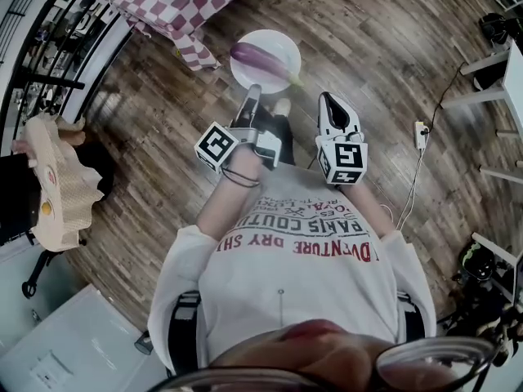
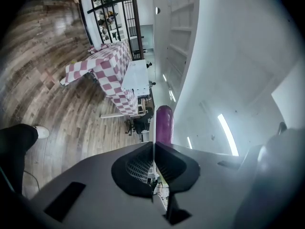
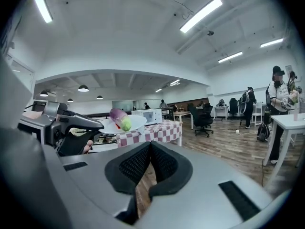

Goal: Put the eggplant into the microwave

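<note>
You are standing with wood floor opening wide to the right of the checkered table, which is running off the frame's top edge. One microwave is sitting on that table. Your left gripper is clamping one plate by its rim, just right of the table, and the plate is carrying one eggplant. Your right gripper is holding its jaws together on nothing.

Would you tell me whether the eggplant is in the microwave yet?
Out: the eggplant lies on the white plate held by the left gripper.

Wood-plank floor; checkered tablecloth
</note>
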Available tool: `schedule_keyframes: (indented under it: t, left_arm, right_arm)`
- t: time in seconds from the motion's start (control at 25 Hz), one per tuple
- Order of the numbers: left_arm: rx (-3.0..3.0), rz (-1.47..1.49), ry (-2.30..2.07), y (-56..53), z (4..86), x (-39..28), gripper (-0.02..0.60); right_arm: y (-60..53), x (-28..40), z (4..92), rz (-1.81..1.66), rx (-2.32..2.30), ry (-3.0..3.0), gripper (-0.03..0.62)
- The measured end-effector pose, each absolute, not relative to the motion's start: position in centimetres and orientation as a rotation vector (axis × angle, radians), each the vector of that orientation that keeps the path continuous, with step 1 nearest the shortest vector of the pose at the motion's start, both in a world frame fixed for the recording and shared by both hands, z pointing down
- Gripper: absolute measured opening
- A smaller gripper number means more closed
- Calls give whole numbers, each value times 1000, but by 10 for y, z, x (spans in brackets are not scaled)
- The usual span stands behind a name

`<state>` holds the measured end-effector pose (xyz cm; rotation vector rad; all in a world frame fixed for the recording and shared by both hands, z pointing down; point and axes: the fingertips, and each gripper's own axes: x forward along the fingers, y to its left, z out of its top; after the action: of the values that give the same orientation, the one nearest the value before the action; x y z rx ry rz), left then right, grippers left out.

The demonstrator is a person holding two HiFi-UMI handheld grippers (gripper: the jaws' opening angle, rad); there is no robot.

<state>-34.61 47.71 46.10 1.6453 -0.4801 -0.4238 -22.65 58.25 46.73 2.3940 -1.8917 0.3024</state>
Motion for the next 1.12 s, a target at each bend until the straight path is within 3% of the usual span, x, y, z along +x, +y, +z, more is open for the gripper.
schedule_keyframes:
  t: [0.44,1.12]
  left_arm:
    - [1601,-354,-418,376,459,-256,34]
    - [1602,-294,-352,141,455,-99,34]
  right_arm:
    - [493,-155,460,349,2403,-1793,25]
    - [258,-5,444,303,2456,-1708,26]
